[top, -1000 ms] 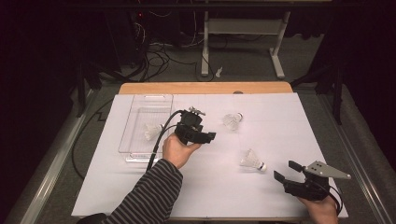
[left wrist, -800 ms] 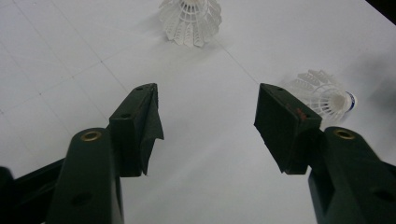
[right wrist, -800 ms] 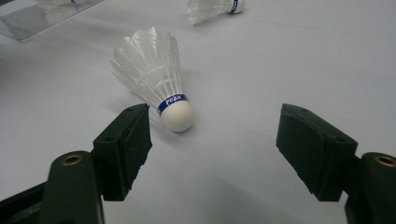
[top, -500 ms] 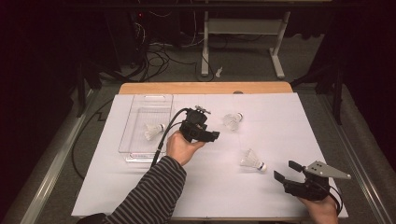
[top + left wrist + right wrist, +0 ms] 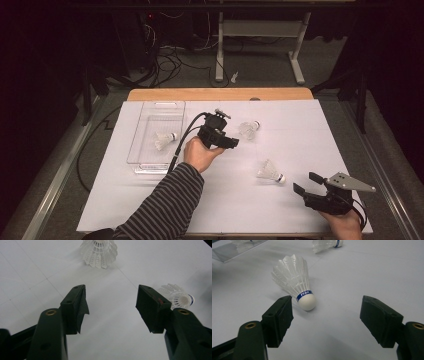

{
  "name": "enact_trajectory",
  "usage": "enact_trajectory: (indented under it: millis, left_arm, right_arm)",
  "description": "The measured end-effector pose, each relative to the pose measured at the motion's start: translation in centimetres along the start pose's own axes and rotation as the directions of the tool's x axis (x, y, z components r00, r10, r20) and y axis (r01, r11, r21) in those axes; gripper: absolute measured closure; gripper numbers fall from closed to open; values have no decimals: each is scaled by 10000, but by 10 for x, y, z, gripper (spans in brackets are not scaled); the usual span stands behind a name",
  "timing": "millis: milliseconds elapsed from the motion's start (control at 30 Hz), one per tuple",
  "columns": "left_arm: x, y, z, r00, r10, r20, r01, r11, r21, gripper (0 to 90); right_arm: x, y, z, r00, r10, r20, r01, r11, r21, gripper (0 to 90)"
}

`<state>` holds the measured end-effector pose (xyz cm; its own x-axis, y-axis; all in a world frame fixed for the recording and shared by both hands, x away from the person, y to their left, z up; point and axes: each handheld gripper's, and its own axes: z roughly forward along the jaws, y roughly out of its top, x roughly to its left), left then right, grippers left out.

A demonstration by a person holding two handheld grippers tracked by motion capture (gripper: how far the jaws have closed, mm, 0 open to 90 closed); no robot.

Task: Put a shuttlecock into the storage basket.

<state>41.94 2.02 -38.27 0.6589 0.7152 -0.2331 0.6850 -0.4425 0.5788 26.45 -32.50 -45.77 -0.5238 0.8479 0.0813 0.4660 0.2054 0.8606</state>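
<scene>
The left gripper (image 5: 234,143), its fingers wide apart and holding nothing, hangs over the middle of the table (image 5: 300,125) beside the far shuttlecock (image 5: 248,129); a good pick would bring the fingers down either side of its cork tip rather than the feathers, then carry it to the clear tray (image 5: 142,150) near the table's left edge, where one shuttlecock (image 5: 164,139) already lies. The right gripper (image 5: 307,184), equally wide open and empty, waits at the near right corner just beside the near shuttlecock (image 5: 295,280). The right gripper view shows that shuttlecock's blue band and cork pointing at its fingers, which the high view leaves too small to read.
</scene>
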Motion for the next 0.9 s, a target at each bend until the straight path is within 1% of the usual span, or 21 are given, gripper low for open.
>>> enact_trajectory:
  millis: [300,733,900]
  left_arm:
    - [-2,11,9,10000,53,1,-53,9999,131,430]
    - [-1,21,21,10000,0,-42,1,9993,366,438]
    - [-2,25,25,10000,52,-72,-48,9991,425,444]
  right_arm:
    - [0,0,0,10000,2,1,-2,10000,-4,268]
    - [0,0,0,10000,-28,5,28,10000,-5,268]
    - [0,0,0,10000,-38,0,38,10000,-12,269]
